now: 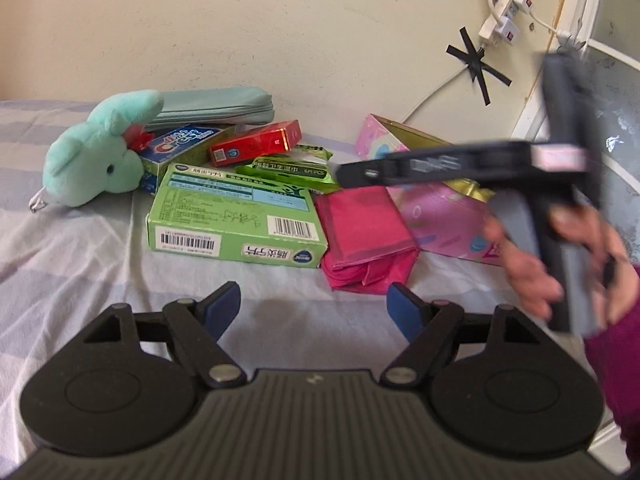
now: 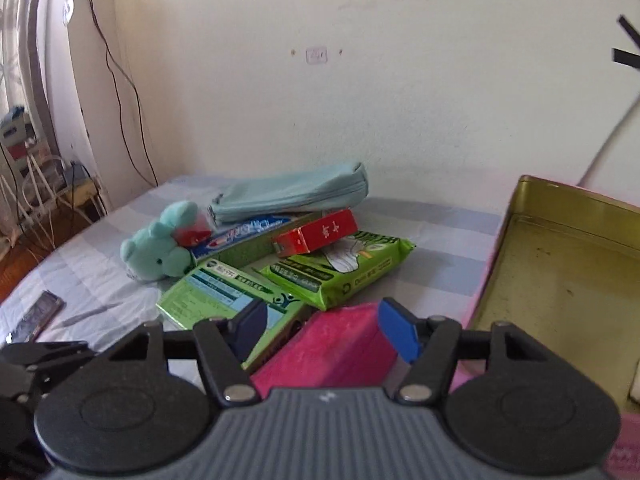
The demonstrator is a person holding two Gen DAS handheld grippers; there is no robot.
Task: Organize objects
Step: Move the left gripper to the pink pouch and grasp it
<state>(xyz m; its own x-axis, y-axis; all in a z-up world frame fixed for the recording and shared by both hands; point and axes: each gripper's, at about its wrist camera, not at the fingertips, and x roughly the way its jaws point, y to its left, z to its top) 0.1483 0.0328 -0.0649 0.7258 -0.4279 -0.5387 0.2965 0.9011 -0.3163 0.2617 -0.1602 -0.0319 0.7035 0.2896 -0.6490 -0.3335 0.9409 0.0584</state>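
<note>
Tools are held open: right tool (image 2: 322, 326) is lowered over the folded magenta cloth (image 2: 336, 344); left tool (image 1: 314, 306) is levelled above the striped bed (image 1: 80, 248).

The fluffy mint-green plush toy (image 1: 92, 160) and the matt teal cloth pencil case (image 1: 216, 107) lie on a soft striped cotton bedsheet (image 1: 60, 248). The green wet-wipe plastic pack (image 2: 340, 268) shines glossy. The gold-lined metal tin (image 2: 560, 280) looks dull and speckled inside.

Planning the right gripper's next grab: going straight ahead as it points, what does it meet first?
Probably the pink pack: the open right gripper already has it between its fingers. Past it lies the green wipes pack, though depth is unclear.
</note>
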